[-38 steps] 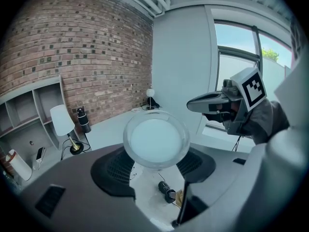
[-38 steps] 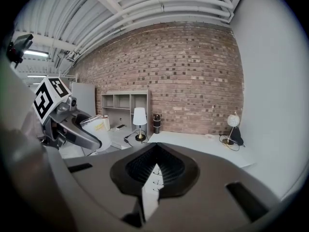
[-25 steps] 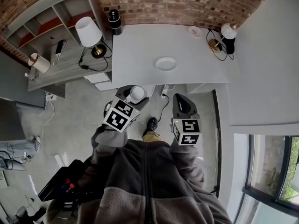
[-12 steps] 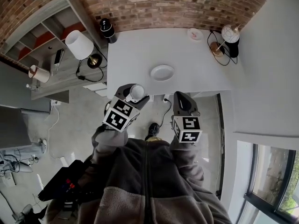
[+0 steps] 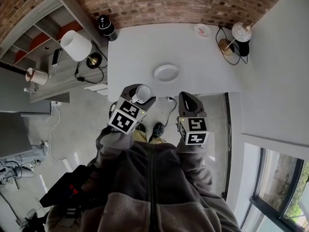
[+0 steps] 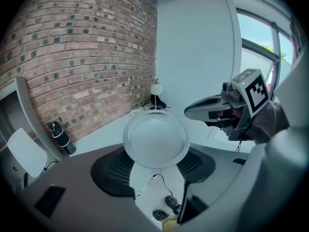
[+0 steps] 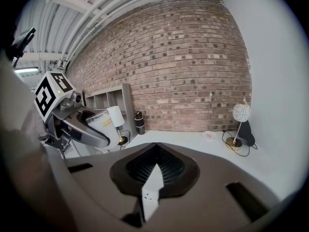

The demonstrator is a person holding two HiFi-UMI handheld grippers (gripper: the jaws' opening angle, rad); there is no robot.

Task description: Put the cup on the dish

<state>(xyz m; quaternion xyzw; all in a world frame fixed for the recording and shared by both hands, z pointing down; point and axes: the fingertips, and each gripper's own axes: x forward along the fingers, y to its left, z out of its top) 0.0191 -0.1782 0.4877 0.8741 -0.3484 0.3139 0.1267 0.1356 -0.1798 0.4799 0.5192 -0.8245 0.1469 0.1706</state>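
Left gripper (image 5: pixel 139 96): jaws clamped on the cup (image 5: pixel 143 92), one on each side. It's translucent white, and the left gripper view looks straight onto its round face, which fills the gap between the pads. It's held in the air at about the table's (image 5: pixel 135 52) near edge, not touching the top.

Right gripper (image 5: pixel 186 100): jaws closed tip to tip with nothing in them. The right gripper view shows only a thin wedge of white table between the pads. It sits just right of the left gripper at roughly the same reach, the two apart.

Dish (image 5: pixel 166 73): white and empty, flat on the table. It's ahead of the cup and a bit to its right, roughly on a line between the two grippers, near but clear of both.

Further out from the grippers:
- Far table edge by the brick wall: a small plate (image 5: pixel 203 30) ahead-right.
- Far right corner: a globe lamp (image 5: pixel 240 33) with a black cord.
- Far left corner: a black bottle (image 5: pixel 106 27).
- Left of the table, on a lower grey unit: a lamp with a white shade (image 5: pixel 76 45).
- Beyond that lamp: a shelf (image 5: pixel 34 37).
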